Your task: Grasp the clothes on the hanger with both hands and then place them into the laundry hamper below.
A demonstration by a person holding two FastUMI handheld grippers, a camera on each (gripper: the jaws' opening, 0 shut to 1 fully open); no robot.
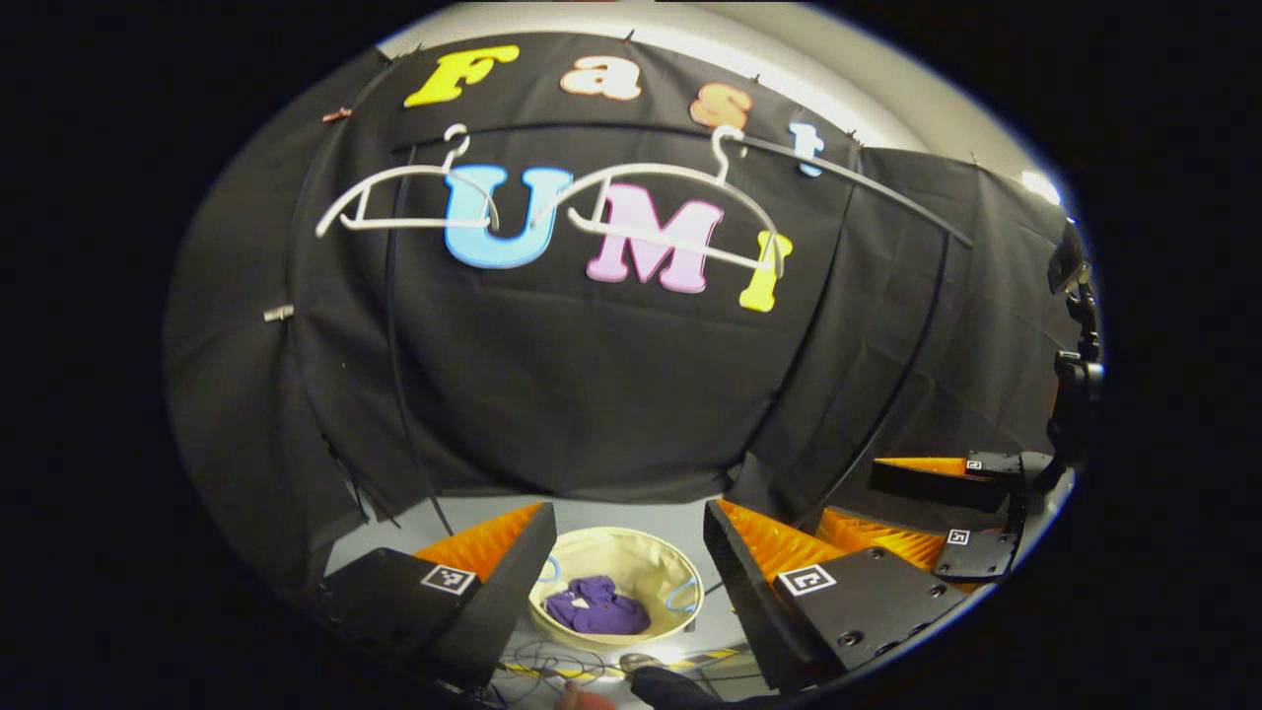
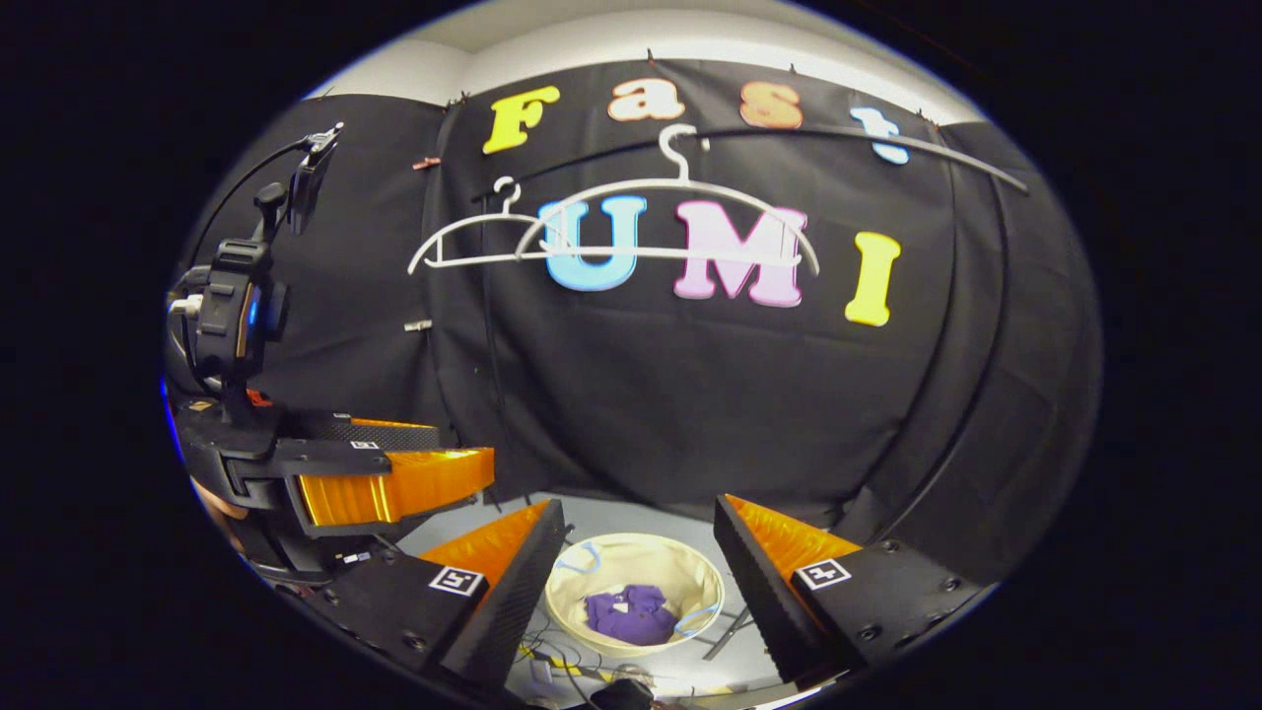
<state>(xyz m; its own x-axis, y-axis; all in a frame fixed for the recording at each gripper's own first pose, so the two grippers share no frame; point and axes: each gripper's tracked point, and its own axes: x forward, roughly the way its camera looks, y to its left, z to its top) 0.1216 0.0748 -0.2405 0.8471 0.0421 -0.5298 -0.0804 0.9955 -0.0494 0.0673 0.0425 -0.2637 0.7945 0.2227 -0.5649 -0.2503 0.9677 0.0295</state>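
Clothes (image 1: 596, 606) lie purple in the laundry hamper (image 1: 680, 567) below, hangers (image 1: 680, 212) bare, so I keep both my left gripper (image 1: 621, 552) and right gripper (image 2: 636, 552) spread, empty and clear

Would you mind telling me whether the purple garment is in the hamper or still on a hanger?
In: the purple garment lies crumpled inside the hamper; both white hangers hang bare.

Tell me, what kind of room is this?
Probably a recording booth set up like a laundry corner: black cloth walls, bare white hangers on a rail, and a hamper holding a purple garment.
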